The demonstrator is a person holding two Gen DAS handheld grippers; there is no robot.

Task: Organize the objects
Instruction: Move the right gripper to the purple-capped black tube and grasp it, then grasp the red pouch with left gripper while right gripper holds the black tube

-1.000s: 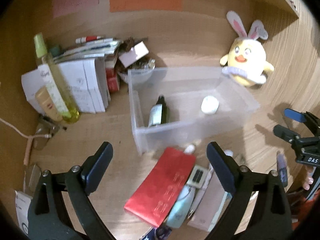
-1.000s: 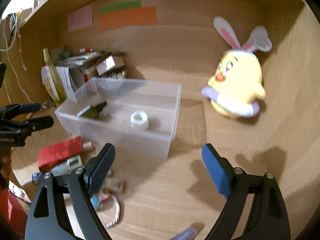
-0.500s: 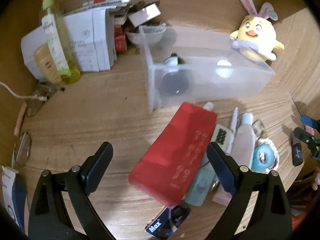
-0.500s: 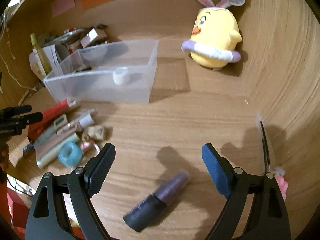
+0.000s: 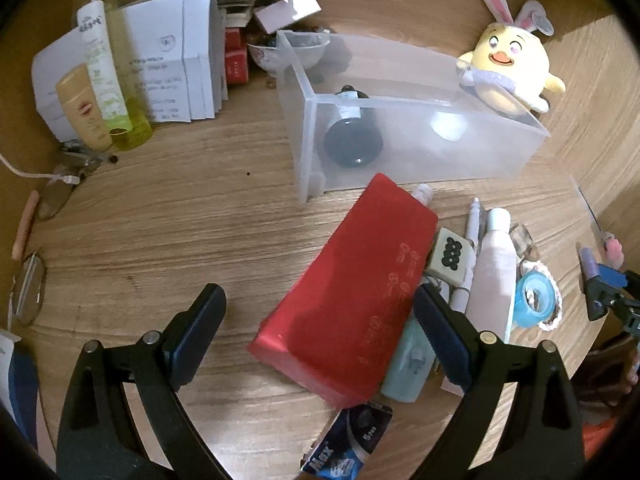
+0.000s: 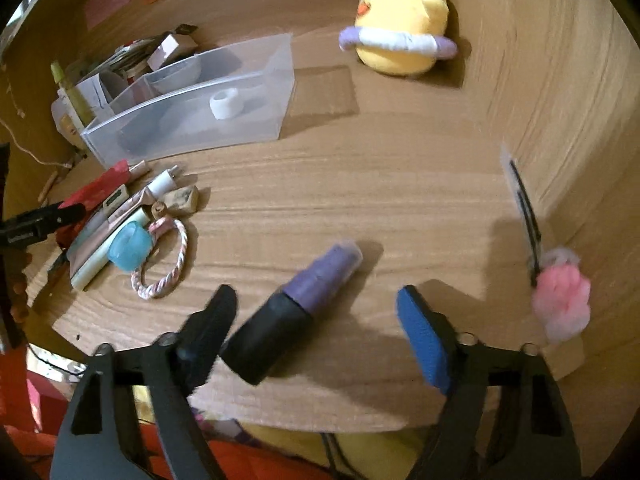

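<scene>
A clear plastic bin [image 5: 308, 148] [image 6: 264, 88] holds a dark bottle [image 5: 352, 136] and a white tape roll [image 6: 224, 105]. My left gripper [image 5: 320, 320] is open above a red box [image 5: 348, 292] that lies in a pile with a pink tube [image 5: 490, 276], a teal tube [image 5: 410, 364] and a blue tape roll [image 5: 534, 304]. My right gripper [image 6: 316, 320] is open over a purple and black tube [image 6: 296, 308] that lies between its fingers on the desk.
A yellow plush chick [image 5: 508, 68] [image 6: 400, 28] sits behind the bin. Boxes, papers and bottles [image 5: 100, 76] crowd the back left. A pink pompom pen [image 6: 556, 284] lies at the right wall. A twisted bracelet [image 6: 164, 264] lies by the pile. The desk's front edge [image 6: 304, 416] is close.
Both grippers have pulled back and lowered toward the desk front. The right gripper has come down around the purple and black tube. The left one now hangs over the red box.
</scene>
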